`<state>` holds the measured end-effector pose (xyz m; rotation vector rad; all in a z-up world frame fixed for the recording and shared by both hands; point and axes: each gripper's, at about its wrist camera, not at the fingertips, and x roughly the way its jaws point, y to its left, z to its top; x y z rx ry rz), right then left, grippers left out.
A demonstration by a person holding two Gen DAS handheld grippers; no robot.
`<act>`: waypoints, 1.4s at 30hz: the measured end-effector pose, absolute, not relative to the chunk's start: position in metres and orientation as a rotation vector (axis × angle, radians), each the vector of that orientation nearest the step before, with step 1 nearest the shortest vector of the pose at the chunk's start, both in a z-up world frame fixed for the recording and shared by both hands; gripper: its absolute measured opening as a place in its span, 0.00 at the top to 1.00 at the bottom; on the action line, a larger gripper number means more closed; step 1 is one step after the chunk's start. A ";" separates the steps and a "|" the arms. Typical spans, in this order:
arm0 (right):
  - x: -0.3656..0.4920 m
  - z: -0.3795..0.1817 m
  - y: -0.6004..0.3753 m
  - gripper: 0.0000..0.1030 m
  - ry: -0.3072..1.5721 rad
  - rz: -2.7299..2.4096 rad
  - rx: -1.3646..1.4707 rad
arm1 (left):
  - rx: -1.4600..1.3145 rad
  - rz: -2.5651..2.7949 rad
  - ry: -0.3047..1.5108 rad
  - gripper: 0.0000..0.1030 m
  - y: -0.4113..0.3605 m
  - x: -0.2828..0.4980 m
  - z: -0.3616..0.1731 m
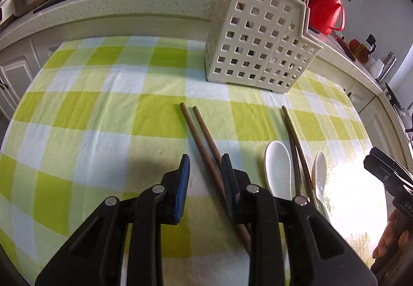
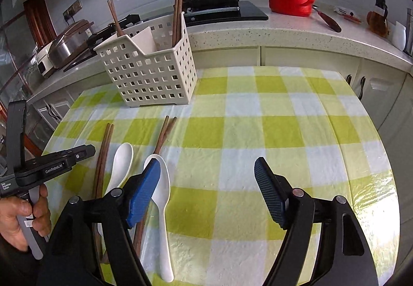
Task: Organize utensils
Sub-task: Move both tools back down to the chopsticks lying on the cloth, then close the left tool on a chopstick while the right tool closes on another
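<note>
cream plastic makes up the perforated utensil caddy (image 2: pixel 148 71), which stands upright at the far side of the green-checked tablecloth (image 2: pixel 258 136), set back so the near cloth stays free for sorting. two pairs of brown chopsticks already stand in its compartments, which suggests the job is partly done. on the cloth lie two more chopstick pairs and two white spoons: one chopstick pair (image 1: pixel 204 141) runs between the fingers of the left gripper (image 1: pixel 205 169), whose blue pads stand a little apart and do not seem to press on the sticks, so it looks poised to pinch them. the other chopstick pair (image 1: pixel 296 146) lies between the larger spoon (image 1: pixel 277 169) and the smaller spoon (image 1: pixel 320 172). the right gripper (image 2: pixel 206 177) has its jaws spread wide with nothing between them, hanging over bare cloth just beside a spoon, likely readying for that one. the body of the left tool, seen from the right wrist view, reads "genrobot.ai"; smaller print near the handle is too fine to read.
</note>
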<state>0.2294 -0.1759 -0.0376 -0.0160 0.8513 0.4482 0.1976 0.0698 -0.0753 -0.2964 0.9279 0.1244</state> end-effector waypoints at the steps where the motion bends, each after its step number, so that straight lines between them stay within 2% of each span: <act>1: 0.229 -0.038 -0.175 0.31 0.852 0.448 -0.024 | -0.292 0.131 0.935 0.82 0.070 0.200 -0.078; 17: 0.213 -0.039 -0.153 0.33 0.862 0.516 -0.093 | -0.154 0.162 0.969 0.90 0.055 0.211 -0.086; 20: 0.209 -0.040 -0.147 0.49 0.878 0.543 -0.100 | -0.135 0.179 0.971 0.92 0.059 0.210 -0.086; 21: 0.207 -0.040 -0.143 0.59 0.884 0.558 -0.103 | -0.148 0.179 0.972 0.92 0.063 0.209 -0.086; 22: 0.206 -0.041 -0.140 0.63 0.891 0.574 -0.106 | -0.163 0.178 0.972 0.92 0.068 0.208 -0.086; 25: 0.201 -0.046 -0.128 0.69 0.919 0.640 -0.107 | -0.188 0.176 0.973 0.92 0.076 0.205 -0.085; 33: 0.199 -0.066 -0.108 0.79 1.004 0.703 -0.098 | -0.221 0.168 0.965 0.92 0.084 0.201 -0.086; 42: 0.212 -0.082 -0.113 0.79 1.047 0.654 -0.074 | -0.236 0.160 0.959 0.92 0.086 0.200 -0.087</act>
